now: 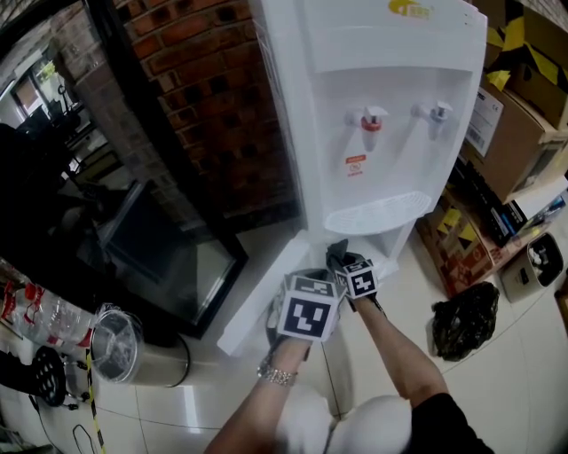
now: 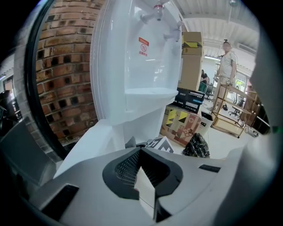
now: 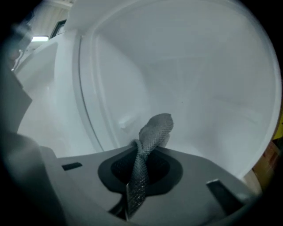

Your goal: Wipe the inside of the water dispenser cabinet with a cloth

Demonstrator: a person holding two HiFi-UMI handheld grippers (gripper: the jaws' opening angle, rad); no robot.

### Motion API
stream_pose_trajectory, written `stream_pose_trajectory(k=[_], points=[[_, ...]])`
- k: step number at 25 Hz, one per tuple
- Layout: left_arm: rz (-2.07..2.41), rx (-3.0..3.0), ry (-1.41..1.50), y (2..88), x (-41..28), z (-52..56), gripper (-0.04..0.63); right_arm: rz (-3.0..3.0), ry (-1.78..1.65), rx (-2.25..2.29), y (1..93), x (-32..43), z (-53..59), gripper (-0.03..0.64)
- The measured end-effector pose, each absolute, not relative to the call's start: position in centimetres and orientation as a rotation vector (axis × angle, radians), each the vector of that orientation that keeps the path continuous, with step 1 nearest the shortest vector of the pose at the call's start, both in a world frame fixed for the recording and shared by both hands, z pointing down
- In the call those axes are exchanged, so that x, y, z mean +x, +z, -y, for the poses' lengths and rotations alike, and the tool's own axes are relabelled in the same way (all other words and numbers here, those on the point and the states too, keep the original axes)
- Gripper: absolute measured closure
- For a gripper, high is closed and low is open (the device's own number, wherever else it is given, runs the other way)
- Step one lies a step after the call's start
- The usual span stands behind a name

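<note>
Cloth (image 3: pixel 154 129): grey mesh, probably soft, light and limp; best gripped mid-bunch. Pinched by 1 end in right gripper (image 3: pixel 138 152), inside white cabinet (image 3: pixel 208 79). Left gripper (image 2: pixel 142 174): jaws together, empty.

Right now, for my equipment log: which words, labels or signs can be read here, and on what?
Nothing reads clearly.
Yellow logo, top of the water dispenser: blurred.
Red warning sticker under the red tap: too small.
Printed label on the cardboard box: too small.
</note>
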State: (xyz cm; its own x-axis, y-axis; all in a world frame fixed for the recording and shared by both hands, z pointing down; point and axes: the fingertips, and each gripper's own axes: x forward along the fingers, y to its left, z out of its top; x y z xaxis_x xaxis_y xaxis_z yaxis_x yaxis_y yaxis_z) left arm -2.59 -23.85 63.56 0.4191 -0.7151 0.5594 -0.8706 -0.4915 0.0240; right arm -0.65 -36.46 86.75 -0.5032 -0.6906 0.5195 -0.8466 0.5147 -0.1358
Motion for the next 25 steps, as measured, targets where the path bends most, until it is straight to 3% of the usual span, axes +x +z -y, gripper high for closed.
stream_pose_trajectory(k=[12, 17, 25], points=[[1.333, 2.388, 0.694, 63.6, -1.7, 23.8, 0.594, 2.002, 0.564, 1.656, 87.5, 13.3, 37.5, 0.583], [1.330, 2.386, 0.705, 63.9, -1.8, 24.1, 0.594, 2.061, 0.496, 1.641, 85.7, 11.1, 38.0, 0.583], [1.323, 2.388, 0.708, 64.1, -1.7, 24.2, 0.594, 2.348, 0.487, 1.365, 85.2, 0.8, 37.6, 0.584]])
